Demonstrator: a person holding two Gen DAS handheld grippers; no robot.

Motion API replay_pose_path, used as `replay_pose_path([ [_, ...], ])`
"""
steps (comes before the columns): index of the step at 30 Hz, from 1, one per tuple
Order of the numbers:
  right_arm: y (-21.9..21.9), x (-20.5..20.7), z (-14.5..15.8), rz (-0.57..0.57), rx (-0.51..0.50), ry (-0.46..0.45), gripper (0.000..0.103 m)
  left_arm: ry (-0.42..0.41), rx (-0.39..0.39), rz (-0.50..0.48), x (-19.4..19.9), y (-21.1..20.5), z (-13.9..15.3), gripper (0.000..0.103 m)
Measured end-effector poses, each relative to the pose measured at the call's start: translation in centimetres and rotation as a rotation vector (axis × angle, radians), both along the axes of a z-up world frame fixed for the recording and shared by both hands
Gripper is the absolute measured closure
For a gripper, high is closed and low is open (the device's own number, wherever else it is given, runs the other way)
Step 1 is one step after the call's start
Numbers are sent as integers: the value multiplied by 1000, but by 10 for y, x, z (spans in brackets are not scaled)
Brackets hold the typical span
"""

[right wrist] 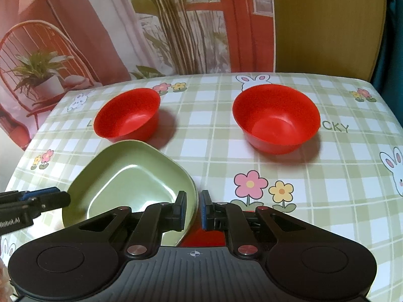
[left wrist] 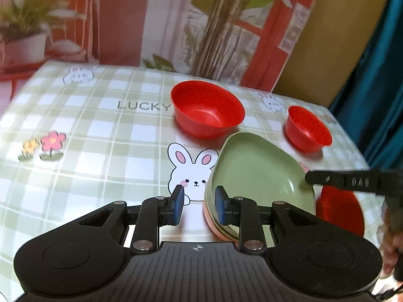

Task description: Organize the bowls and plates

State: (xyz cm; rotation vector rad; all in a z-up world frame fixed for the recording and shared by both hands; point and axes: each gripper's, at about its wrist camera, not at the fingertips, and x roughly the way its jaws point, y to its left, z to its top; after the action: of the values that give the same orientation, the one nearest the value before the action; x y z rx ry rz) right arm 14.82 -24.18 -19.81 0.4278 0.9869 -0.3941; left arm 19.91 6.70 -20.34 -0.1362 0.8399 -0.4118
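Green plate (right wrist: pixel 131 176) rim clenched by right tool (right wrist: pixel 193 210); left tool (left wrist: pixel 199 205) released beside it.

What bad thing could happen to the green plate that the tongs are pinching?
The right tongs pinch only the thin edge of the green plate, so it might slip out and clatter down. The plate's far edge sits close to the nearest red bowl, so swinging the plate could knock that bowl. The left tongs are open right beside the plate and could bump it.
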Motion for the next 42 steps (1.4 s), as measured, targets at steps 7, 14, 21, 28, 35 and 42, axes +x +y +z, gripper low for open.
replay_pose_path([
  [7, -4, -1, -5, -11, 3, 11, 91, 3, 11, -6, 3, -4, -5, 74],
  [14, -5, -1, -5, -14, 8, 8, 91, 16, 12, -2, 3, -4, -11, 74],
  [21, -4, -1, 3, -18, 34, -34, 86, -15, 4, -1, 0, -3, 2, 74],
  [28, -4, 0, 27, -9, 17, -107, 86, -90, -39, 1, 2, 5, 35, 74],
  [35, -9, 6, 42, -6, 23, -163, 86, -128, -52, 2, 16, 3, 56, 74],
  [42, -6, 34, 42, 4, 58, -190, 83, -153, -54, 9, 43, 3, 63, 74],
])
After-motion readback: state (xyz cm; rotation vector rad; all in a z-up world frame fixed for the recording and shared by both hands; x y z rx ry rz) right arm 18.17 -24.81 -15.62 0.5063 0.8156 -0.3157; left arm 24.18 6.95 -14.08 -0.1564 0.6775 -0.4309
